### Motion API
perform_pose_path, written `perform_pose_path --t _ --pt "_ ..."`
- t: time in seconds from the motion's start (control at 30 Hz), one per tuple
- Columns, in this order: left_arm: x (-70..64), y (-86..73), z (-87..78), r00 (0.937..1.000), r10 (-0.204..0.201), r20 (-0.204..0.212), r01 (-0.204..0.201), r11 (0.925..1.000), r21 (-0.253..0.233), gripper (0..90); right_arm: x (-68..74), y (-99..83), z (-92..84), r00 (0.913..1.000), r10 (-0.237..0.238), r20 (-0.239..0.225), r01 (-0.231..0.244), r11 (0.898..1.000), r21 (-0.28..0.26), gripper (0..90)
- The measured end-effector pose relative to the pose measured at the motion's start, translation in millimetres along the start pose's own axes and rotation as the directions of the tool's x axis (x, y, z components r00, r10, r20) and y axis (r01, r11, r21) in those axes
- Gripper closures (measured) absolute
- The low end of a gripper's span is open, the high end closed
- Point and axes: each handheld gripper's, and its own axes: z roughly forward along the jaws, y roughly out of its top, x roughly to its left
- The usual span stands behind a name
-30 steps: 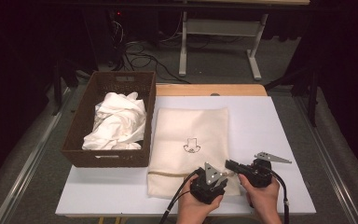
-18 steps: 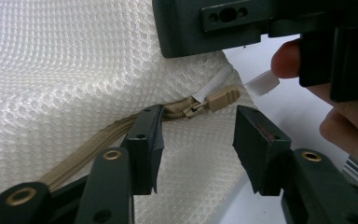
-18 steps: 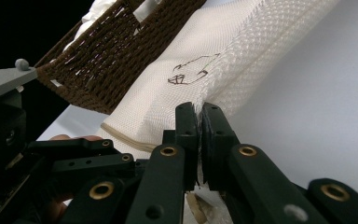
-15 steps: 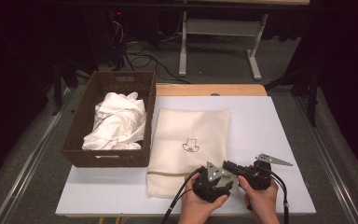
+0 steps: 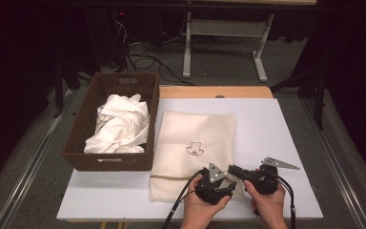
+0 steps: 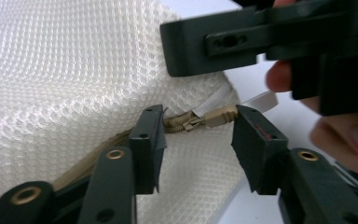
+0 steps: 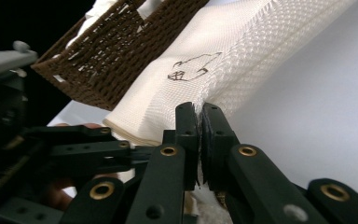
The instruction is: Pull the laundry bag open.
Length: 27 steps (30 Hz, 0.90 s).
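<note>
A basket [image 5: 76,157] holds white cloth [image 5: 119,126]; the mesh bag [image 5: 195,138] lies beside it on the surface. Left gripper [image 6: 198,140] fingers, just closing, straddle the zipper pull [image 6: 216,116] untouched; right gripper [image 7: 199,135] pinches the bag's edge

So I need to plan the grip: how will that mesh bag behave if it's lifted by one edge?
The mesh bag lies flat and thin, so it will probably droop, not stay stiff. Its open weave suggests it is light. The right gripper pinches the edge, so the weave probably grips well.

One mesh laundry bag [image 5: 193,143], one wicker basket [image 5: 76,152], two claws, one table [image 5: 286,124]
</note>
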Motion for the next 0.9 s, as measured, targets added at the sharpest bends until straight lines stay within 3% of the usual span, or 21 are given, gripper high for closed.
perform_pose_path --t 0.17,0.2,0.23,0.27,0.5,0.63,0.83,0.9 --pt "3.1 -1.9 -11.0 0.9991 -0.026 0.033 0.027 0.9994 -0.021 66.5 -0.8 0.6 -1.5 1.0000 -0.002 0.009 0.002 1.000 -0.009 87.7" --pt "4.0 -3.1 -12.9 0.9978 -0.035 0.056 0.036 0.9992 -0.017 66.5 -0.8 0.6 -1.5 1.0000 -0.002 0.009 0.002 1.000 -0.009 87.7" --pt "6.0 -5.1 -14.4 0.9946 -0.046 0.093 0.046 0.9989 -0.007 76.6 -1.0 0.7 -1.6 0.9999 -0.004 0.010 0.004 1.000 -0.011 87.7" --pt "7.8 -6.5 -14.6 0.9928 -0.048 0.110 0.047 0.9989 0.005 78.5 -0.7 0.8 -1.7 0.9999 -0.002 0.010 0.002 1.000 -0.011 87.8" --pt "19.0 -12.3 -14.9 0.9893 -0.098 0.108 0.097 0.9951 0.015 83.5 0.4 0.6 -2.0 0.9999 -0.012 0.005 0.012 1.000 -0.018 87.8" --pt "18.4 -14.3 -10.8 0.9885 -0.100 0.113 0.096 0.9947 0.037 82.4 1.7 0.3 -1.3 0.9999 -0.012 0.005 0.012 1.000 -0.018 87.8" --pt "15.9 -12.8 -5.8 0.9857 -0.114 0.124 0.111 0.9934 0.029 82.0 3.8 0.0 -1.3 0.9999 -0.015 0.001 0.015 1.000 -0.020 87.7" --pt "13.6 -11.1 -5.3 0.9888 -0.099 0.111 0.096 0.9948 0.033 85.9 4.2 0.0 -1.0 0.9998 -0.019 -0.003 0.019 1.000 -0.020 87.7"
